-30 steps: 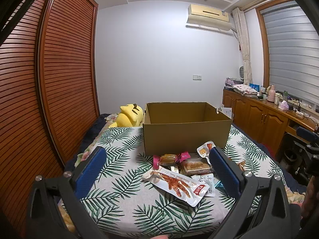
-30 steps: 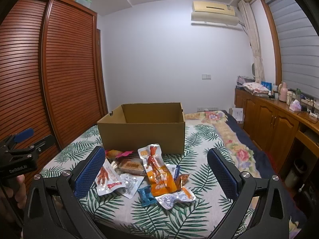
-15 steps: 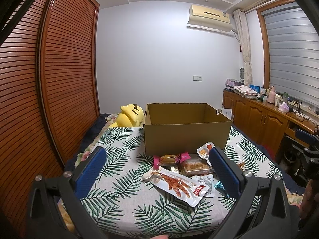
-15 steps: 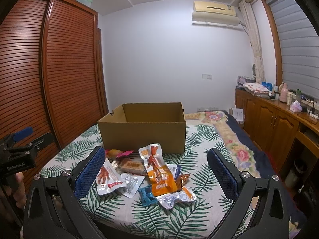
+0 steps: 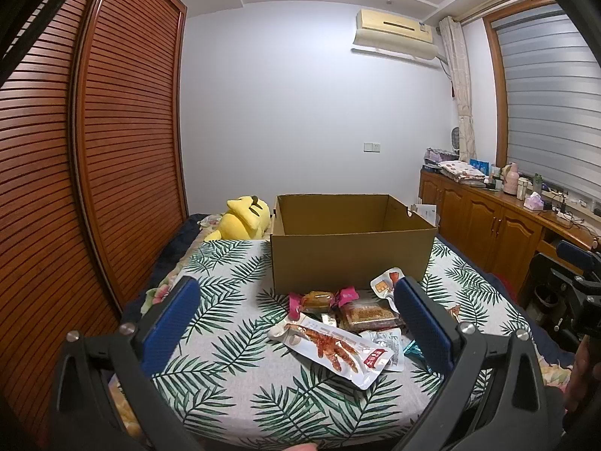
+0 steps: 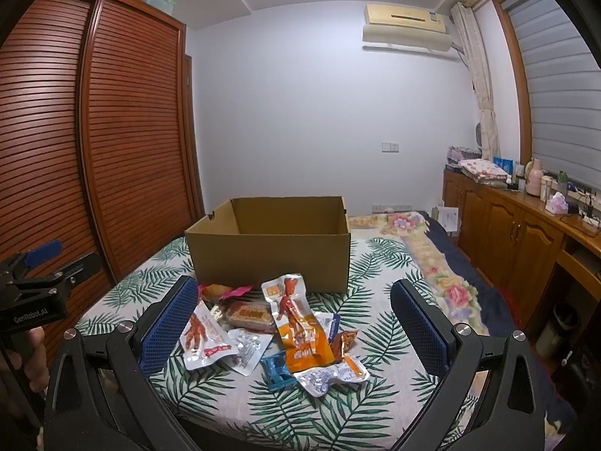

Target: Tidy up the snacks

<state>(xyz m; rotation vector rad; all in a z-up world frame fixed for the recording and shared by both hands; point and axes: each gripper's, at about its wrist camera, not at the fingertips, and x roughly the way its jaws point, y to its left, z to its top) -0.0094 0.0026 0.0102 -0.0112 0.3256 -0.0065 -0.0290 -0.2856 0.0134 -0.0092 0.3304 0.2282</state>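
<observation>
An open cardboard box [image 5: 349, 251] [image 6: 268, 253] stands on a leaf-print cloth, its inside hidden by the near wall. In front of it lies a pile of snack packets: a white chicken-foot packet [image 5: 332, 349] [image 6: 203, 336], a pink-ended candy [image 5: 323, 298], a brown cake bar [image 5: 370, 314] [image 6: 249, 315], an orange packet [image 6: 298, 323], a small blue packet [image 6: 276, 370]. My left gripper [image 5: 296, 327] is open and empty, back from the pile. My right gripper [image 6: 293, 325] is open too, framing the pile without touching it.
A yellow plush toy [image 5: 244, 218] lies left of the box. A slatted wooden wardrobe [image 5: 94, 150] lines the left side. Wooden cabinets [image 6: 518, 240] with bottles run along the right. The flowered bedding [image 6: 432, 263] continues right of the cloth.
</observation>
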